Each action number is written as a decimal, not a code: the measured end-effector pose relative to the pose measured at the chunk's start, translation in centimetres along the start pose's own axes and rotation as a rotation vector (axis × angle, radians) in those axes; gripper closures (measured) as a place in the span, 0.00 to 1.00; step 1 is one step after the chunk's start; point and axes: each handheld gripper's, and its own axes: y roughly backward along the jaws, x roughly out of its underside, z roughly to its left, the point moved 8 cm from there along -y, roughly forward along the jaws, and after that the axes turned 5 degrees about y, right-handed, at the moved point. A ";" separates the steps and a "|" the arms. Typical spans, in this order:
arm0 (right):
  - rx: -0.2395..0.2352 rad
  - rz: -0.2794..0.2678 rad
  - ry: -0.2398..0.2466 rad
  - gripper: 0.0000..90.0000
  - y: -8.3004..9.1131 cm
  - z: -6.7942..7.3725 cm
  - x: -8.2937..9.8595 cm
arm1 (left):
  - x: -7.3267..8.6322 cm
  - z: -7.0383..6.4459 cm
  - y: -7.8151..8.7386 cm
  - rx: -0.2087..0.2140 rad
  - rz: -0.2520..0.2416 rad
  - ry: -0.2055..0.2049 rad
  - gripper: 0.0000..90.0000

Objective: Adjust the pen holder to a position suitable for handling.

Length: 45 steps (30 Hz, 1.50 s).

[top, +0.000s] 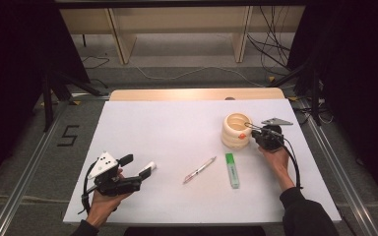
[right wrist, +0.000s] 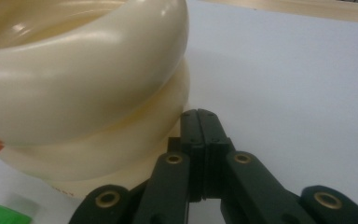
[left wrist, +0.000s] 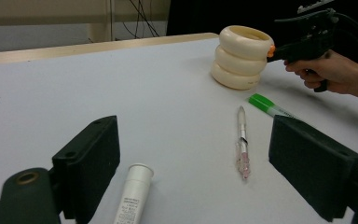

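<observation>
The right gripper, jaws pressed together, is steadying the cream ribbed ring-stacked holder; the wide-open left gripper is likely about to grasp the white tube.

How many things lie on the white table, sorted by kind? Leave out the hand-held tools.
Ringed cream holder: 1
Green highlighter: 1
Clear pink pen: 1
White tube: 1
Total: 4
</observation>
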 end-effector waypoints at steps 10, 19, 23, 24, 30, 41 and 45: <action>-0.046 0.001 0.033 1.00 -1.5 3.6 -1.2 | 0.0 0.0 0.0 0.000 -0.006 0.006 0.18; -0.078 0.004 0.084 1.00 -2.6 6.5 -1.8 | -0.1 0.0 0.1 0.000 -0.004 0.000 0.18; -0.089 0.005 0.096 1.00 -2.9 7.6 -2.0 | -0.1 0.0 0.1 -0.001 -0.003 0.000 0.18; -0.096 0.002 0.104 1.00 -3.1 8.0 -2.1 | -0.1 0.0 0.1 -0.001 -0.003 0.000 0.18; -0.115 0.008 0.117 1.00 -3.6 9.5 -2.3 | 0.0 0.0 0.1 -0.002 -0.001 0.000 0.18; -0.132 0.015 0.139 1.00 -4.2 10.9 -2.3 | 0.0 0.0 0.1 -0.002 -0.001 0.000 0.18; -0.133 0.016 0.141 1.00 -4.3 11.1 -2.2 | 0.0 0.0 0.1 -0.003 0.001 0.000 0.18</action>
